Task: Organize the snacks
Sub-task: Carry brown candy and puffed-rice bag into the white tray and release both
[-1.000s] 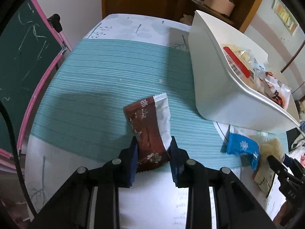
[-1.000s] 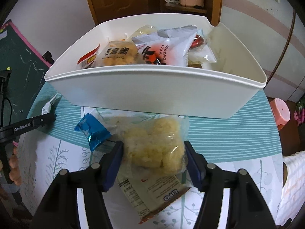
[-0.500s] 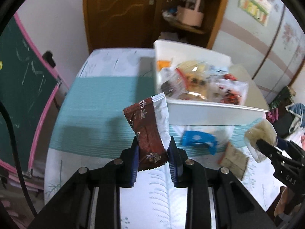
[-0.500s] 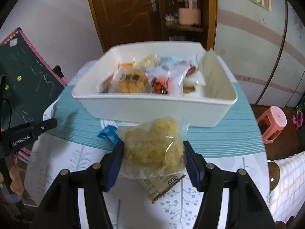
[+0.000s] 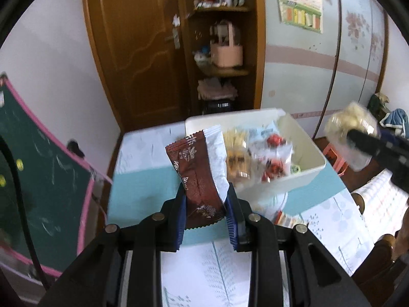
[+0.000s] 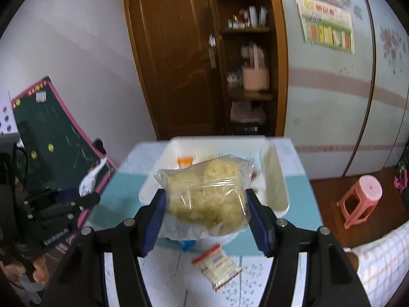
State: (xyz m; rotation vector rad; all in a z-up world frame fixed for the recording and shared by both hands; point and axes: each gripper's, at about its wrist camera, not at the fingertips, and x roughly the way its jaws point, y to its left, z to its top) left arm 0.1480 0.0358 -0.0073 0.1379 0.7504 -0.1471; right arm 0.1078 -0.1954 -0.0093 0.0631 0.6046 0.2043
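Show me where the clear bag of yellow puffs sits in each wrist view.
Left wrist: the puff bag is at the right edge, blurred, clamped in the right gripper, level with the white bin.
Right wrist: the puff bag fills the centre, between the blue pads, in front of the bin.
Shared landmark: the white bin.

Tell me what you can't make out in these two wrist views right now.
- Snacks in the white bin: motion blur in the left view, their labels unreadable.
- Blue packet: mostly hidden under the clear bag in the right view.
- Flat packet on the table: print too small.
- Shelf items: blurred.
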